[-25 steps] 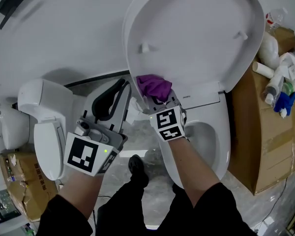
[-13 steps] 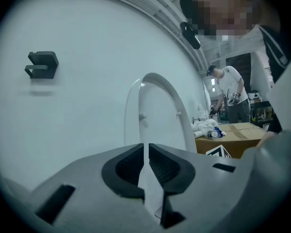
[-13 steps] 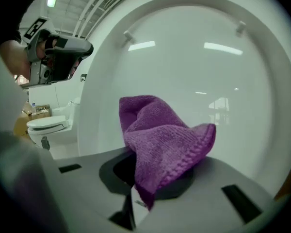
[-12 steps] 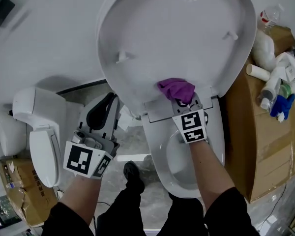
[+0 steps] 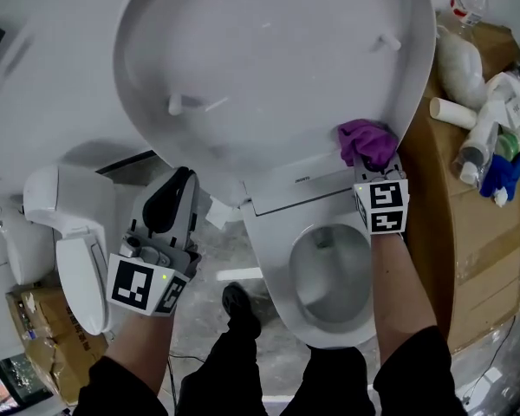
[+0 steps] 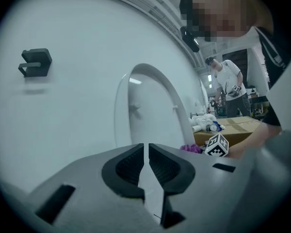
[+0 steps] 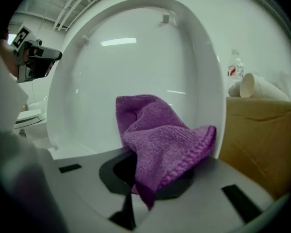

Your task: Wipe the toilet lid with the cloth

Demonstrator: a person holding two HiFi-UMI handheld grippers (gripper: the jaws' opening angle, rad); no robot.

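The toilet lid (image 5: 277, 68) is standing upright against the white wall, its inner face towards me. The cloth (image 5: 367, 142), a purple one, is sitting at the lid's lower right corner, right up by the rim. The right gripper (image 5: 374, 177) is clamping it, with the bunched fabric spilling out over both jaws against the lid. There is little room left on that side: a cardboard box (image 5: 468, 232) is standing just beside the lid's right edge. To the left of the cloth, the broad white face of the lid is lying open all the way across to its far rim.

The left gripper (image 5: 180, 182) is hanging off to the left of the bowl (image 5: 329, 271), clear of the lid. Its jaws are drawn nearly together with only a thin slit between them and nothing in it. A second toilet (image 5: 65, 224) is crowding the floor to its left, with a smaller cardboard box (image 5: 35, 336) in front of it.

The big box is carrying clutter on top: a water bottle (image 5: 464, 3), a paper tube (image 5: 452, 111), white wrapped shapes and something blue (image 5: 501, 180). On the wall, a black bracket (image 6: 36, 62) is jutting out.
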